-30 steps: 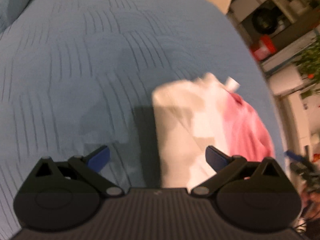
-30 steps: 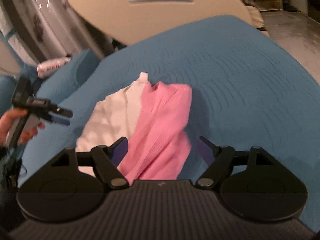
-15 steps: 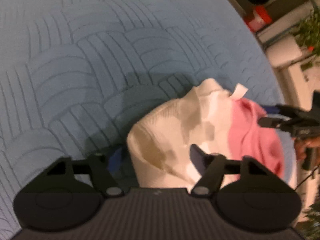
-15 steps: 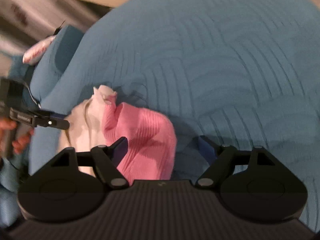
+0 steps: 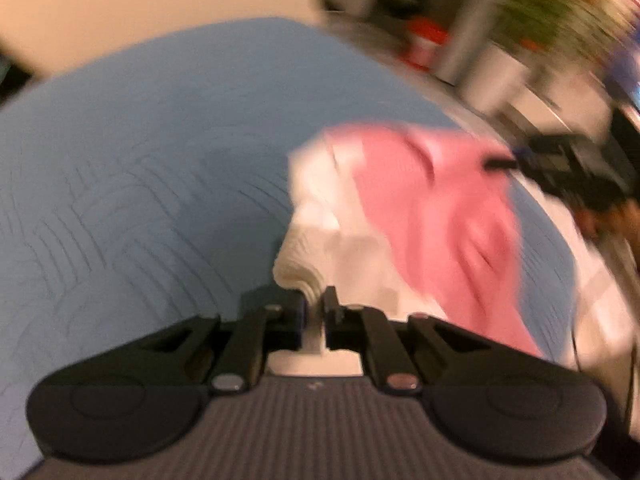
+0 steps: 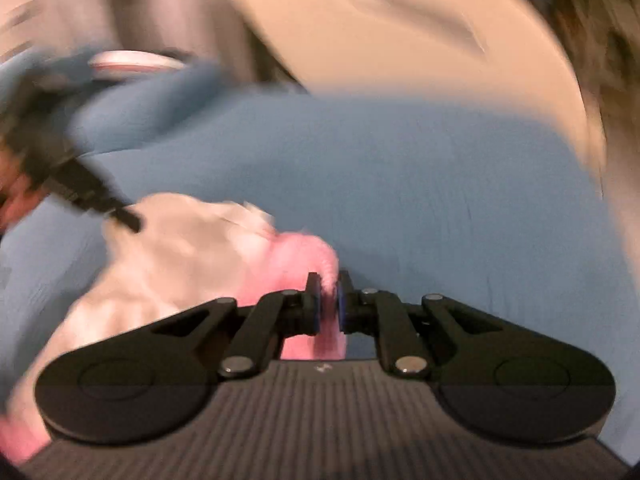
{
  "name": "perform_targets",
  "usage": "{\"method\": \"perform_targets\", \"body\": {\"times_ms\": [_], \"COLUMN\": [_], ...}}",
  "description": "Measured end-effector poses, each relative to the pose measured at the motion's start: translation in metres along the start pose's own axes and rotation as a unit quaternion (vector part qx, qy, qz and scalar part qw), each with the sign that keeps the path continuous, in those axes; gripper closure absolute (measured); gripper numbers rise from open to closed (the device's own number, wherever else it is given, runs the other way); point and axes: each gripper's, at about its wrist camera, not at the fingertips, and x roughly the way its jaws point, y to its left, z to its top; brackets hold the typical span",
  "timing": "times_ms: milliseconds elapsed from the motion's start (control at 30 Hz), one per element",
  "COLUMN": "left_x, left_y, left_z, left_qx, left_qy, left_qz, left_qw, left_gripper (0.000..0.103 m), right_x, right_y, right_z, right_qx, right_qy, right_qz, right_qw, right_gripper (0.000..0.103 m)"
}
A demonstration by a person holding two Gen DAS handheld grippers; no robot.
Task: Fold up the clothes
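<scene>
A knit garment, half white [image 5: 320, 220] and half pink [image 5: 432, 208], is lifted in a bunch off the blue bedspread [image 5: 160, 140]. My left gripper [image 5: 316, 312] is closing tight on the white edge, with cloth pinched between its pads. In the right wrist view my right gripper [image 6: 329, 300] is closing tight on the pink edge [image 6: 296, 252], and the white half [image 6: 180, 248] hangs to its left. Each gripper shows in the other's view: the right one [image 5: 496, 164] at the pink side, the left one [image 6: 132, 220] at the white side. Both views are motion-blurred.
The quilted blue bedspread [image 6: 400, 180] stretches around the garment. A beige headboard [image 6: 400, 40] stands behind it, with a blue pillow [image 6: 140, 112] to its left. Past the bed's far edge are shelves, a red object [image 5: 424, 40] and a green plant [image 5: 560, 8].
Both grippers came down on the garment and shut, the left on the white edge, the right on the pink. The garment has bunched up and risen off the bedspread.
</scene>
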Motion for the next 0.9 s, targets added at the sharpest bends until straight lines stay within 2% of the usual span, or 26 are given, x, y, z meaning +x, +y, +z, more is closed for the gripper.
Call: {"method": "perform_targets", "body": {"times_ms": [33, 100, 167, 233, 300, 333, 367, 400, 433, 467, 567, 600, 733, 767, 900], "left_x": [-0.004, -0.003, 0.006, 0.008, -0.001, -0.006, -0.016, -0.023, -0.030, -0.037, -0.033, -0.027, 0.015, 0.025, 0.064], "left_y": [-0.009, -0.031, -0.041, -0.044, -0.045, -0.045, -0.044, -0.043, -0.041, -0.039, -0.030, -0.027, -0.014, -0.008, -0.005], "left_z": [-0.018, -0.076, -0.114, -0.137, -0.148, -0.146, -0.143, -0.137, -0.130, -0.120, -0.094, -0.085, -0.061, -0.059, -0.058], "left_qx": [0.007, 0.015, 0.018, 0.012, -0.005, -0.010, -0.016, -0.019, -0.020, -0.017, -0.011, -0.015, -0.035, -0.038, -0.046], "left_qy": [0.019, 0.099, 0.149, 0.167, 0.155, 0.142, 0.117, 0.097, 0.069, 0.029, -0.025, -0.030, -0.021, -0.015, -0.007], "left_qz": [-0.014, -0.051, -0.044, -0.024, 0.001, 0.008, 0.018, 0.027, 0.038, 0.052, 0.071, 0.073, 0.045, 0.044, 0.039], "left_qw": [0.9997, 0.9936, 0.9877, 0.9856, 0.9880, 0.9899, 0.9928, 0.9948, 0.9967, 0.9981, 0.9971, 0.9968, 0.9981, 0.9982, 0.9981], "left_gripper": [0.090, 0.081, 0.081, 0.077, 0.072, 0.061, 0.043, 0.034, 0.020, 0.014, 0.007, 0.007, 0.007, 0.007, 0.007], "right_x": [-0.016, -0.047, -0.047, -0.050, -0.053, -0.067, -0.075, -0.083, -0.091, -0.101, -0.105, -0.102, -0.077, -0.056, -0.025], "right_y": [0.013, 0.046, 0.068, 0.071, 0.073, 0.069, 0.067, 0.064, 0.062, 0.059, 0.051, 0.051, 0.035, 0.027, 0.012], "right_z": [-0.006, -0.039, -0.080, -0.095, -0.111, -0.107, -0.104, -0.101, -0.098, -0.092, -0.076, -0.068, -0.060, -0.062, -0.070], "right_qx": [-0.028, -0.064, -0.074, -0.051, -0.026, 0.020, 0.041, 0.062, 0.083, 0.099, 0.117, 0.114, 0.113, 0.111, 0.073], "right_qy": [0.002, 0.079, 0.182, 0.221, 0.259, 0.241, 0.228, 0.216, 0.203, 0.181, 0.140, 0.129, 0.111, 0.109, 0.053], "right_qz": [0.006, 0.068, 0.074, 0.055, 0.036, 0.035, 0.037, 0.039, 0.041, 0.040, 0.026, 0.013, 0.017, 0.022, -0.034], "right_qw": [1.000, 0.993, 0.978, 0.972, 0.965, 0.970, 0.972, 0.974, 0.975, 0.978, 0.983, 0.985, 0.987, 0.988, 0.995], "right_gripper": [0.092, 0.091, 0.090, 0.089, 0.083, 0.074, 0.063, 0.055, 0.042, 0.034, 0.034, 0.034, 0.034, 0.034, 0.034]}}
